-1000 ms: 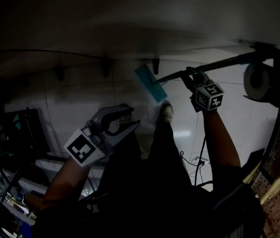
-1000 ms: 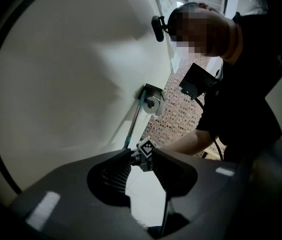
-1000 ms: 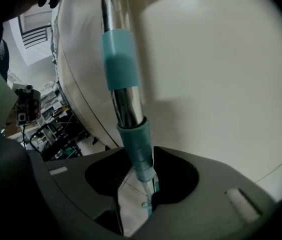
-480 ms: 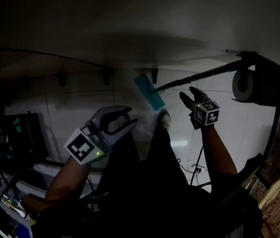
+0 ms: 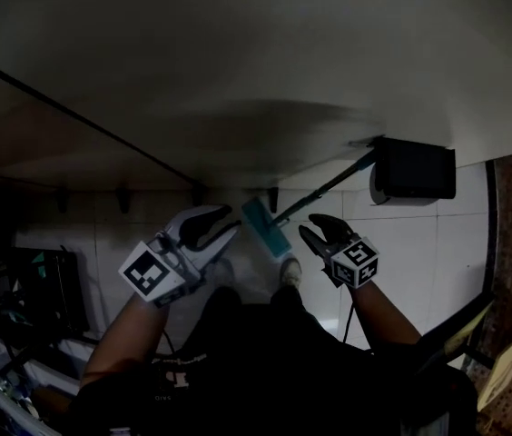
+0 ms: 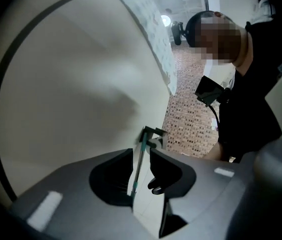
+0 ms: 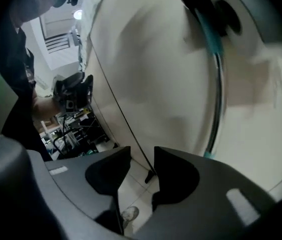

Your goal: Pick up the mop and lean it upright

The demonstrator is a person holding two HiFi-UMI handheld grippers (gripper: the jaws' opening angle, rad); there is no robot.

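Mop (image 5: 266, 229) leaning on wall (image 5: 238, 80) | my left gripper (image 5: 221, 222): jaws apart, closing on nothing | my right gripper (image 5: 315, 227): jaws apart, closing, nothing between them

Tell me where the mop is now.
Head view, centre: the mop leans against the white wall, teal head down by the person's shoe, handle top reaching the black wall-mounted box at right.

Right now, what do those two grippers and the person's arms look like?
Both the left gripper and the right gripper have grey bodies with curved jaws, and each carries a cube of black-and-white square markers. Both pairs of jaws are closing, with nothing between them. The person wears dark clothing.
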